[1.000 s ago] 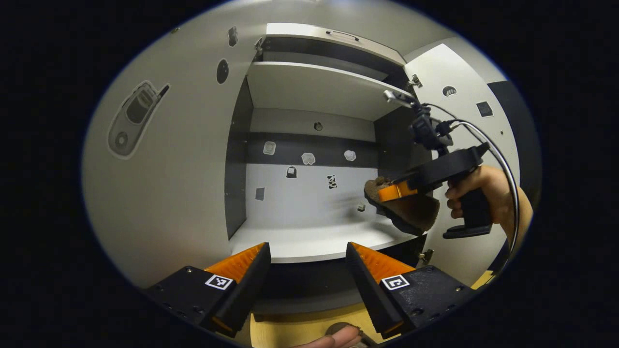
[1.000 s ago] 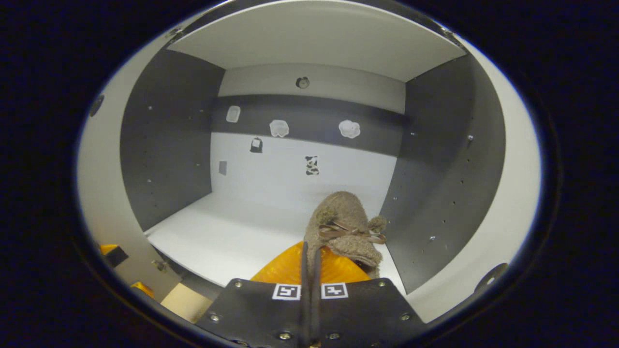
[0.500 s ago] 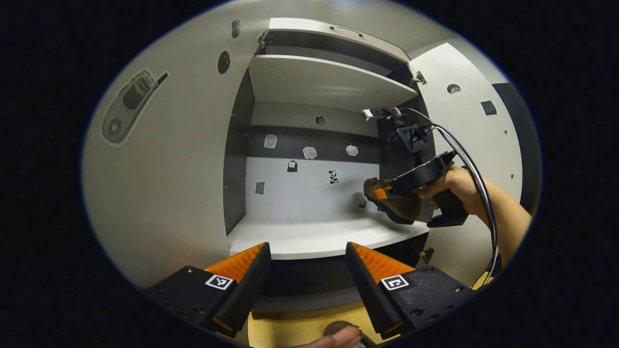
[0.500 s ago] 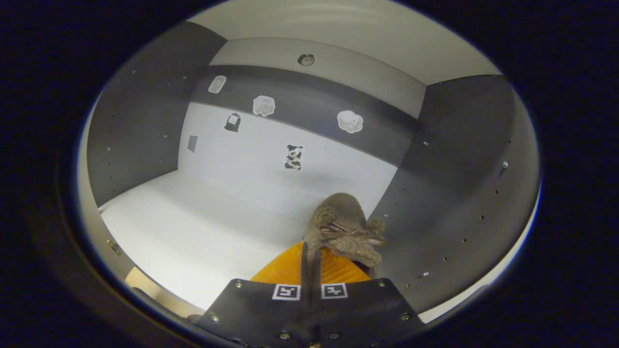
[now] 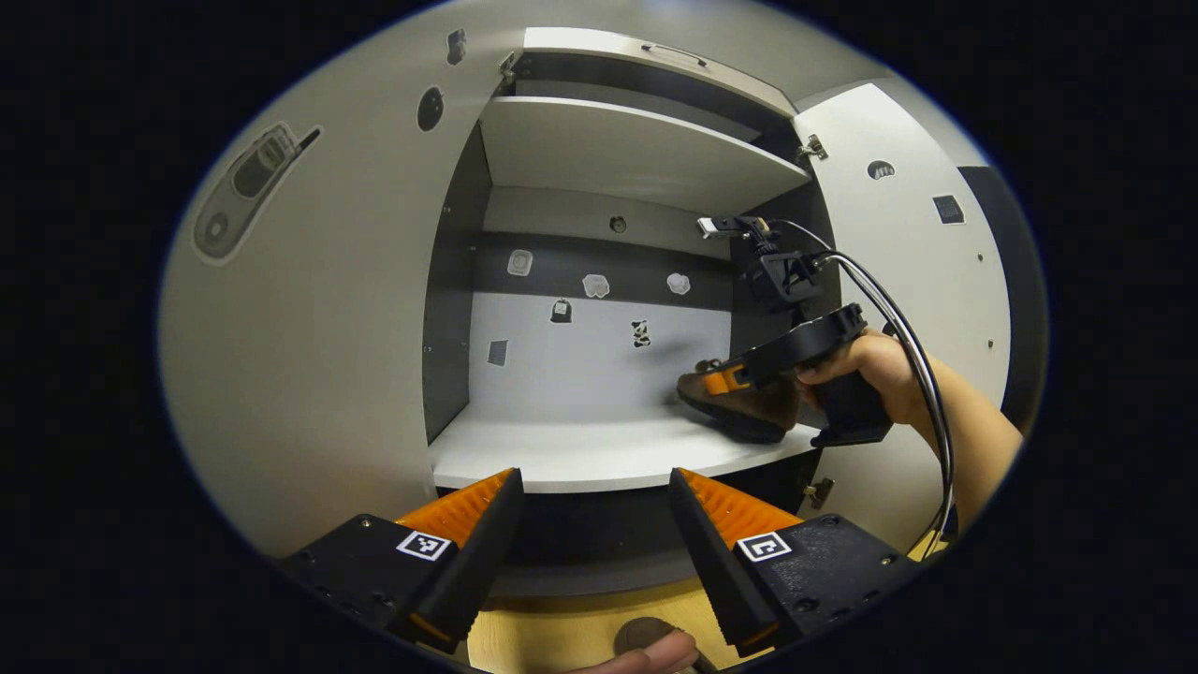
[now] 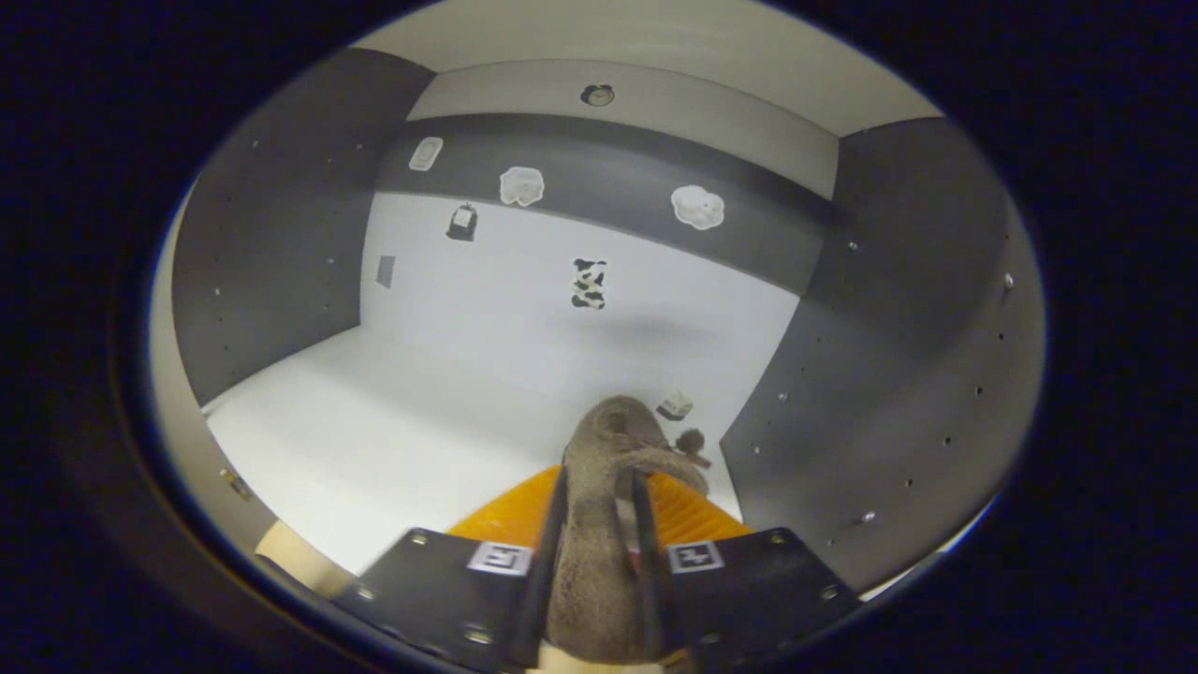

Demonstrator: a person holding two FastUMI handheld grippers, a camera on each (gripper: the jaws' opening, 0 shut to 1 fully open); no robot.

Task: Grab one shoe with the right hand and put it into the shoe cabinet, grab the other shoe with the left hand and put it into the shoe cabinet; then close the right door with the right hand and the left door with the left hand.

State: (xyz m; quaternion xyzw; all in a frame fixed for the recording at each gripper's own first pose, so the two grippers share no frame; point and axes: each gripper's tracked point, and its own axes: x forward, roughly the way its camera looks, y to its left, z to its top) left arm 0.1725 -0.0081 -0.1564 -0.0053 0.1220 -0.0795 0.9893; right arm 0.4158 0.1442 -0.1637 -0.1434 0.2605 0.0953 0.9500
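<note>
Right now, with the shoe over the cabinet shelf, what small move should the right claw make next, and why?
Probably open the right claw a little more and draw straight back. The brown shoe seems to rest on the white shelf by the right side wall, and the fingers look partly spread around it, so letting go should leave it in place. The left claw hangs open outside.
</note>
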